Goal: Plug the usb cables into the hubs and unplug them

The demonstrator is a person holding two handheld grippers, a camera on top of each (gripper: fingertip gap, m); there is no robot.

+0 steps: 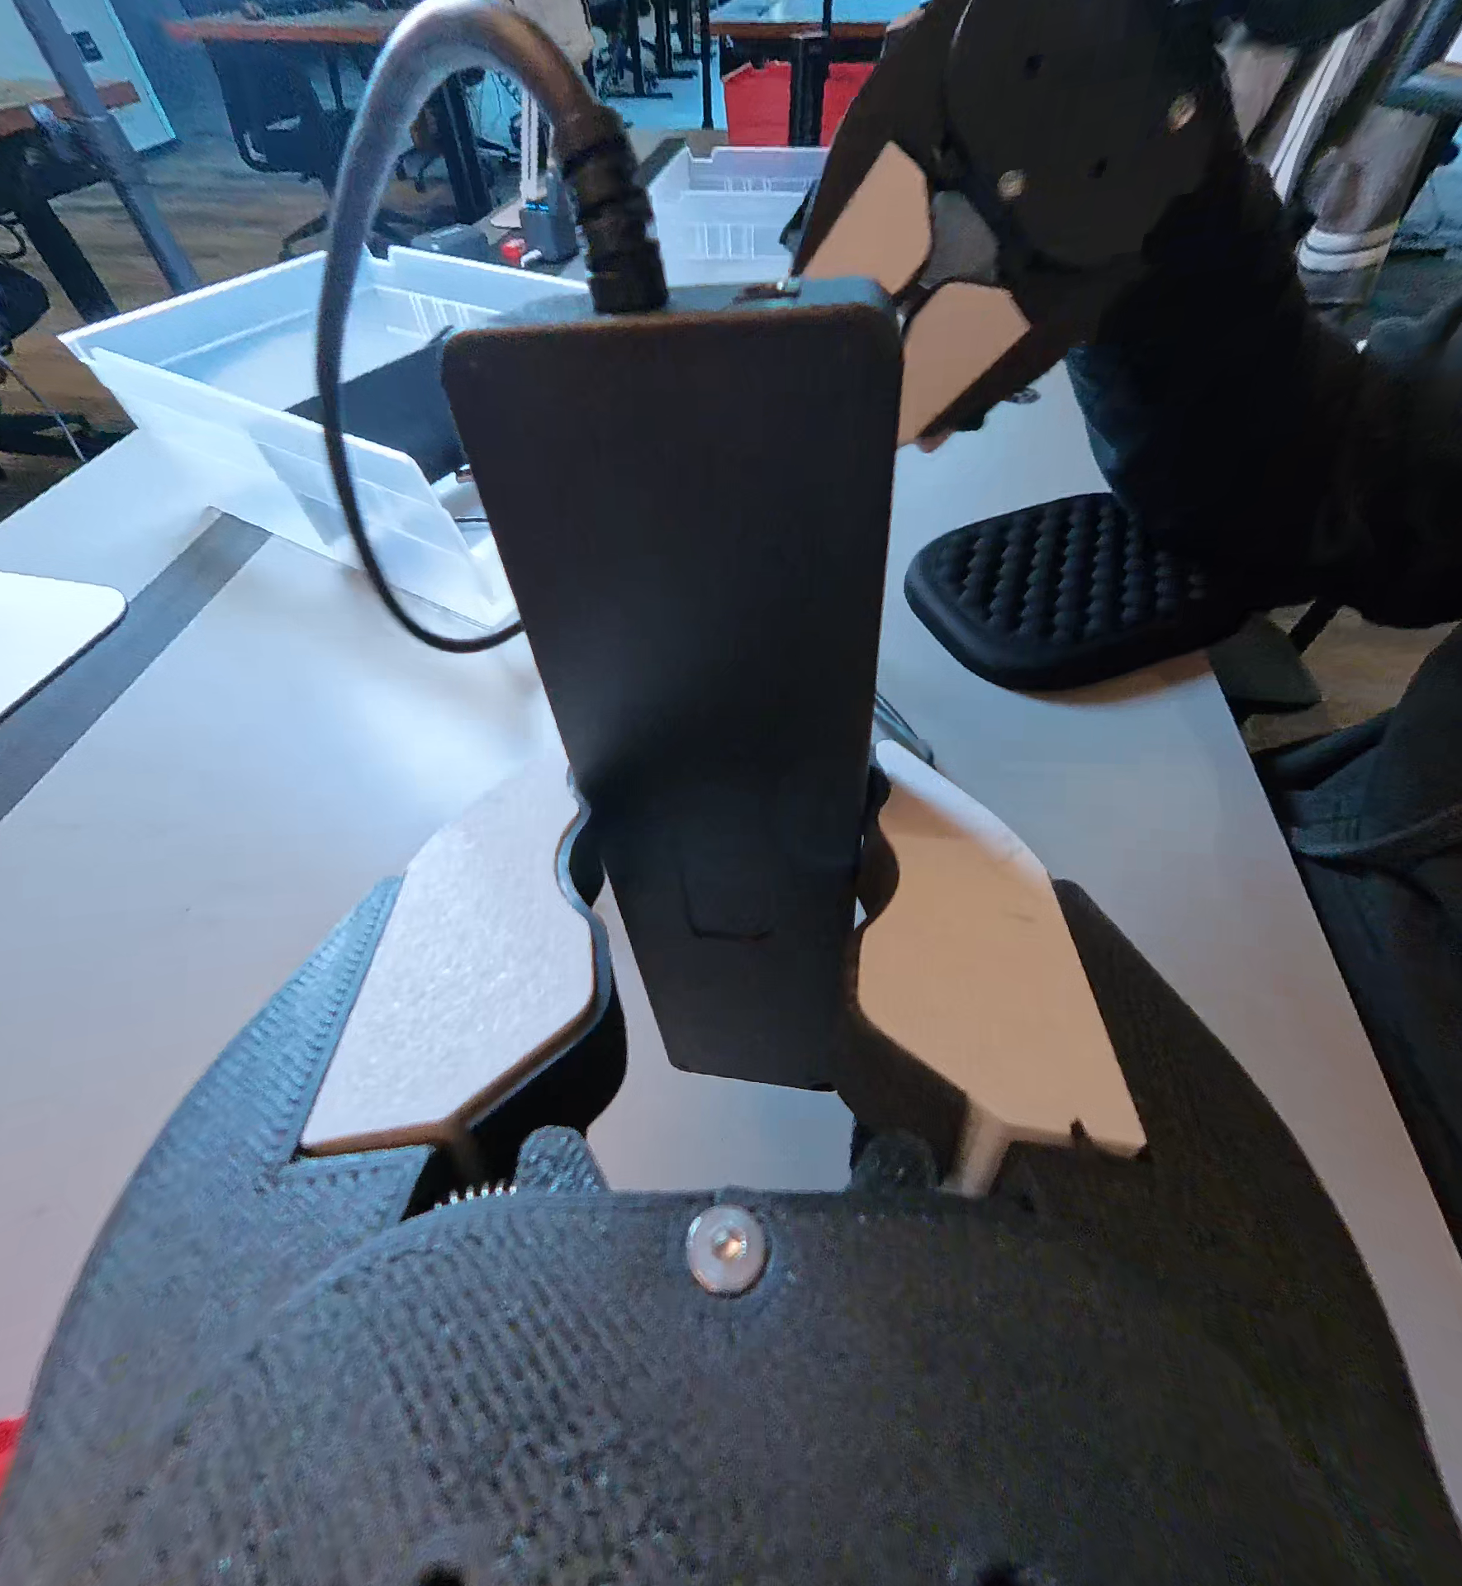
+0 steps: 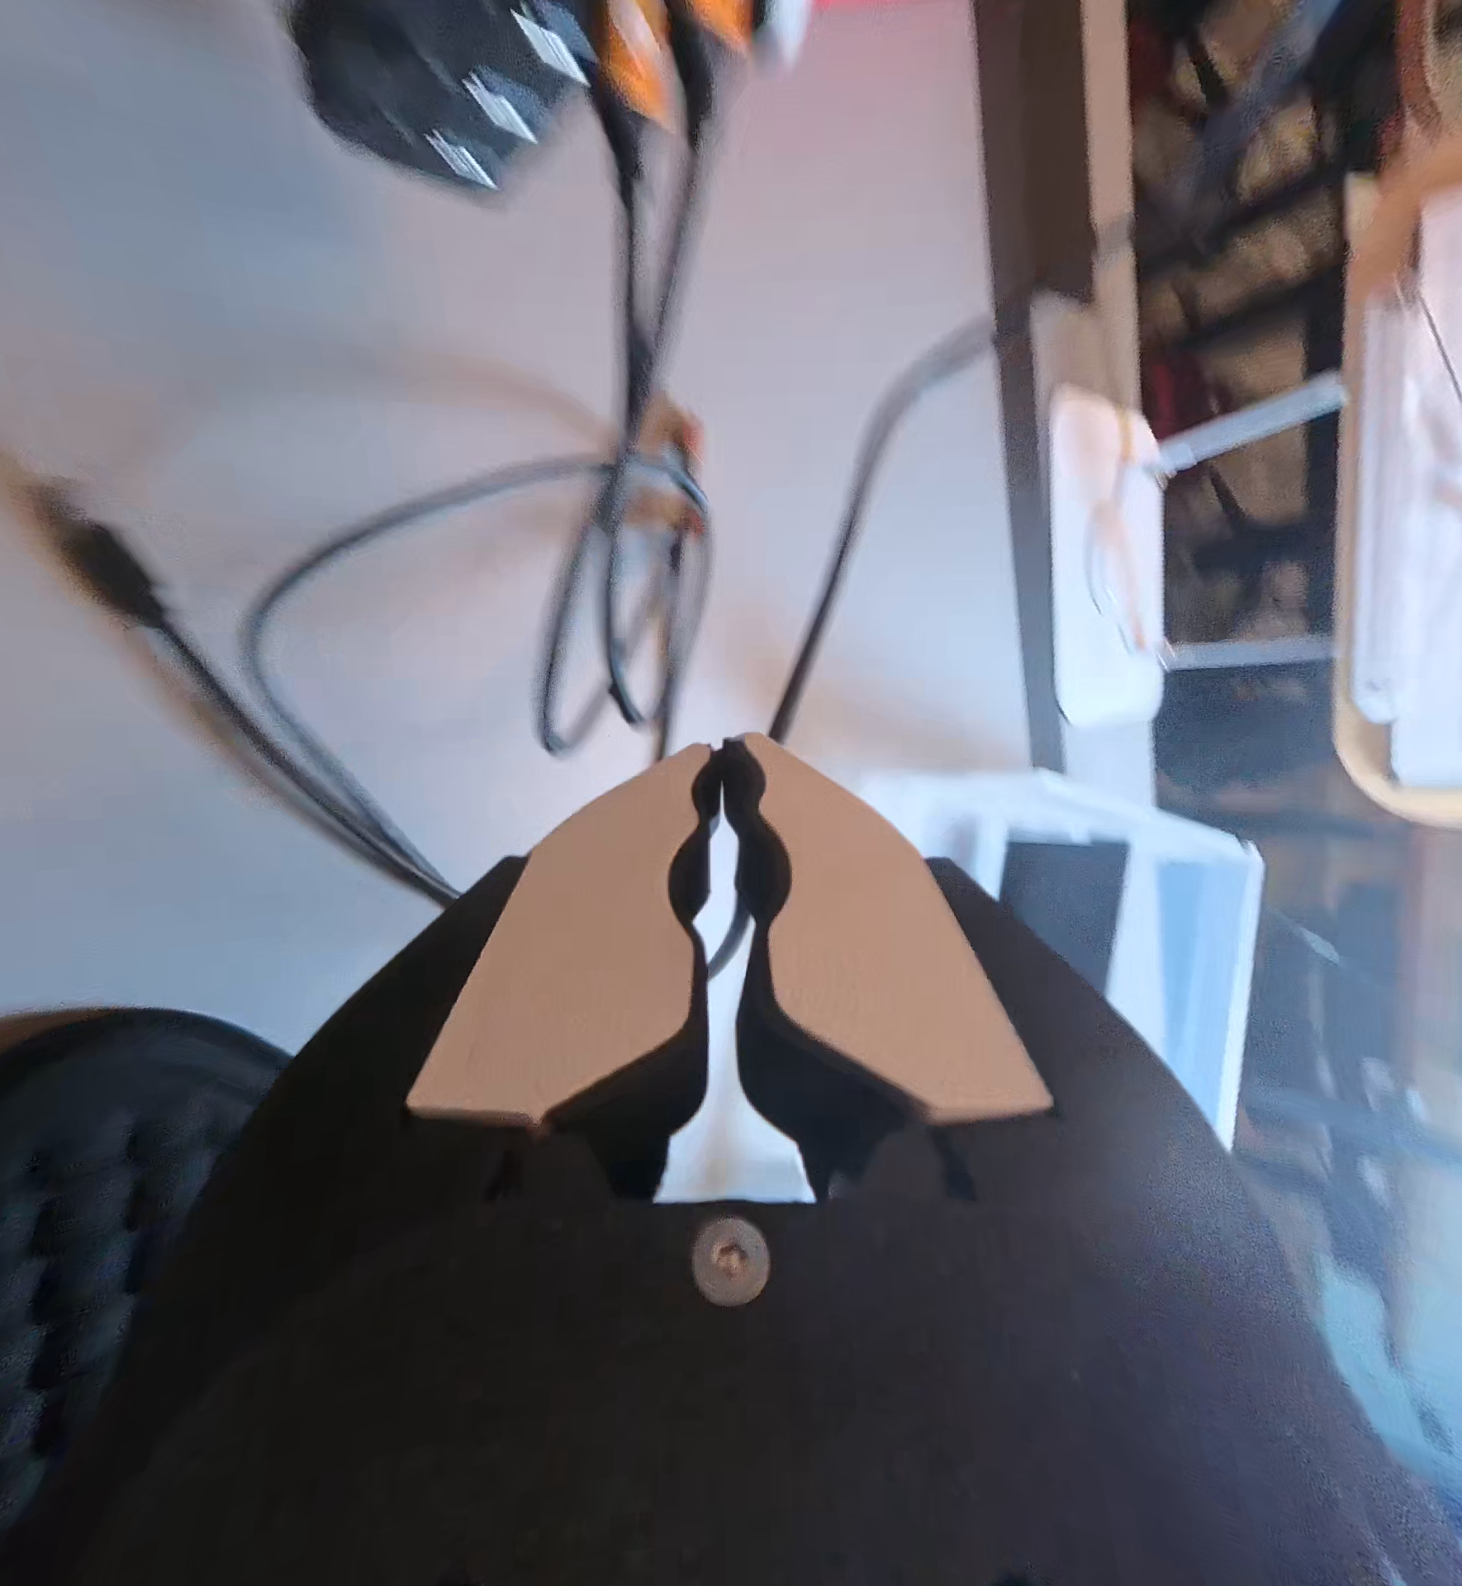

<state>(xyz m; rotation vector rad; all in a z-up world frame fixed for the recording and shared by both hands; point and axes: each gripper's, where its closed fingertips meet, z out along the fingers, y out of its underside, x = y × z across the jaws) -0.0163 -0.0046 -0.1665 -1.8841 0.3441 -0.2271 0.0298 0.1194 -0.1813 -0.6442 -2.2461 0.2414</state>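
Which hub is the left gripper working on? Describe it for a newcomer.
Above the white table, the left gripper clamps a flat black rectangular hub at its sides. Unlike the white trays behind, it has a thick grey cable arching from its far end.

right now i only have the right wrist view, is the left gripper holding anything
Observer: Yes, the left gripper is shut on a black hub, clamping it by its near end.
Operator: where's my gripper relative to that hub
Observer: The right gripper has its tips at the hub's far right corner, partly hidden behind it.
Operator: anything coming out of that end
Observer: The hub's thick cable leaves the far end and loops down toward the white table. A small silver bit also shows at the corner, and I cannot tell what it is.
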